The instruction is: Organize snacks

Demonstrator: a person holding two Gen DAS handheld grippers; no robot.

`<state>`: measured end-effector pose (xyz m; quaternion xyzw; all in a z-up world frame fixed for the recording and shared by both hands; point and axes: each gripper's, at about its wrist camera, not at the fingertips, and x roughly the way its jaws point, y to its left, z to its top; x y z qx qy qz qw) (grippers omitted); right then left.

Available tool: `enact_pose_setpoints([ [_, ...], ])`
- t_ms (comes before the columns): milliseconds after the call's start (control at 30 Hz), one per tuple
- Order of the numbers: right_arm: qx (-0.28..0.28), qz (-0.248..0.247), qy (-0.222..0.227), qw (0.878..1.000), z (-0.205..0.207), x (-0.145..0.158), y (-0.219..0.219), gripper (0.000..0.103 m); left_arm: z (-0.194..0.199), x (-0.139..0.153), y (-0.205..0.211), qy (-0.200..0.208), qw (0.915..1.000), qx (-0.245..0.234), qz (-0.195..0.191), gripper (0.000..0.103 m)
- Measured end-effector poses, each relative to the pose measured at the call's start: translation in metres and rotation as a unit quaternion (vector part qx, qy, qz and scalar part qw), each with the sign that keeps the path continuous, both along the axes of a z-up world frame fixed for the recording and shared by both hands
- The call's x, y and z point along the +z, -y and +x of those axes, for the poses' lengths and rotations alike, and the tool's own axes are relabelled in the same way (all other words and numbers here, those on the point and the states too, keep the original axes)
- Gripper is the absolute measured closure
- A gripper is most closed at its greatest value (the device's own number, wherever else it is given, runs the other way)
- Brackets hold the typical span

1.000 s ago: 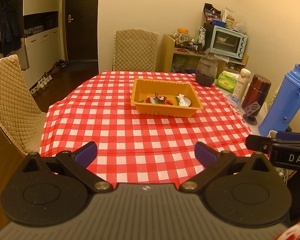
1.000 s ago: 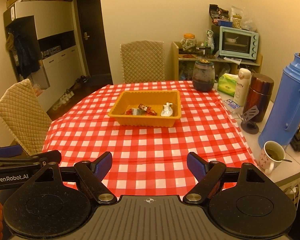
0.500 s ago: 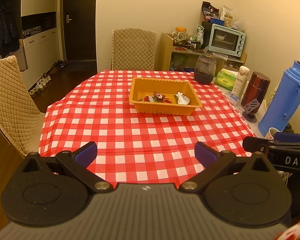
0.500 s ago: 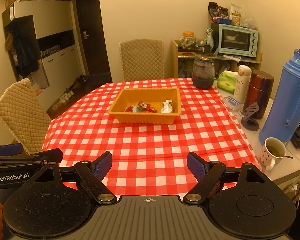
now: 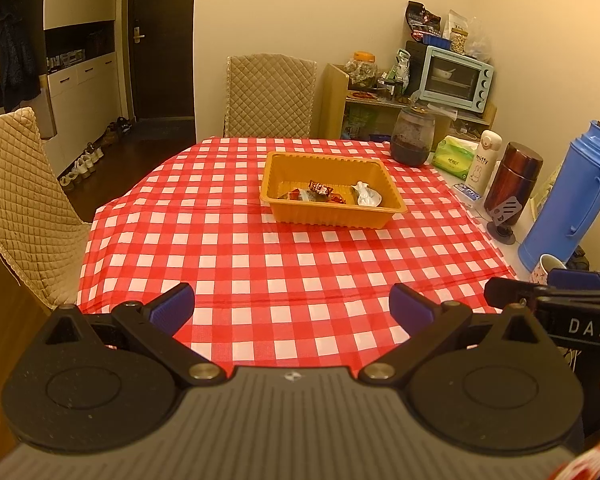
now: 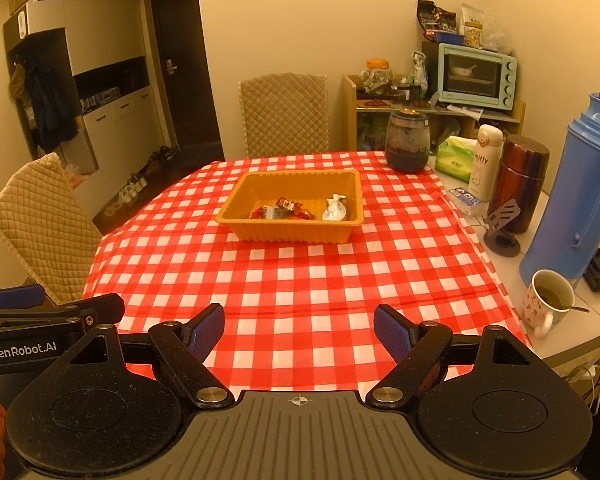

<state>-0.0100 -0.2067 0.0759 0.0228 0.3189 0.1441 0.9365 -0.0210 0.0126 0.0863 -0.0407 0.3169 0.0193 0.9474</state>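
- Here, table (image 5: 260, 264) under red check cloth, most of it bare; likely working ground for sorting.
- Two quilted chairs (image 5: 270, 96) pushed in at far and left sides.
- Side strip along right edge crowded: blue flask (image 6: 576, 196), brown flask (image 6: 522, 184), dark jar (image 6: 407, 142), mug (image 6: 548, 300) with spoon. Parked off the cloth, probably to keep the middle free.
- Orange tray (image 5: 328, 216) set mid-table, toward far side, within reach of both hands; serves as collecting bin, by the look.
- Left gripper (image 5: 292, 308) low over near edge, jaws apart, nothing between.
- Right gripper (image 6: 298, 328) just beside it, likewise jaws apart and empty; both aimed at tray, well short of it.
- Snacks (image 5: 320, 192) in tray: red wrappers bunched at middle, one white packet (image 5: 366, 196) to right. None seen loose on cloth; task seems near done or not begun, cannot tell which.
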Motion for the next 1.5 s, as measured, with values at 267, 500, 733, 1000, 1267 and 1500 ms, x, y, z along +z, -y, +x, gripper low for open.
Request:
enact_pose_setpoints([
  [267, -0.001, 0.000, -0.001, 1.000, -0.0003, -0.0010, 0.0000, 0.022, 0.0005, -0.0016, 0.0004, -0.001, 1.0000, 0.000, -0.001, 0.000],
  [500, 0.000, 0.000, -0.001, 1.000, -0.0004, -0.0019, 0.0003, 0.022, 0.0006, -0.0016, 0.0010, -0.002, 1.0000, 0.000, -0.001, 0.000],
  [733, 0.000, 0.000, -0.002, 1.000, -0.0006, -0.0030, 0.0004, 0.022, 0.0007, -0.0019, 0.0008, -0.002, 1.0000, -0.001, -0.002, 0.000],
  [1000, 0.000, 0.000, -0.002, 1.000, -0.0005, -0.0029, 0.0004, 0.022, 0.0006, -0.0027, 0.0018, -0.003, 1.0000, 0.000, -0.002, 0.000],
  [1267, -0.001, 0.001, -0.002, 1.000, -0.0012, -0.0041, 0.0000, 0.022, 0.0009, -0.0031, 0.0019, -0.003, 1.0000, 0.000, -0.002, 0.000],
  [1500, 0.000, 0.000, -0.002, 1.000, -0.0011, -0.0041, 0.0001, 0.022, 0.0009, -0.0032, 0.0020, -0.003, 1.0000, 0.000, -0.003, 0.000],
])
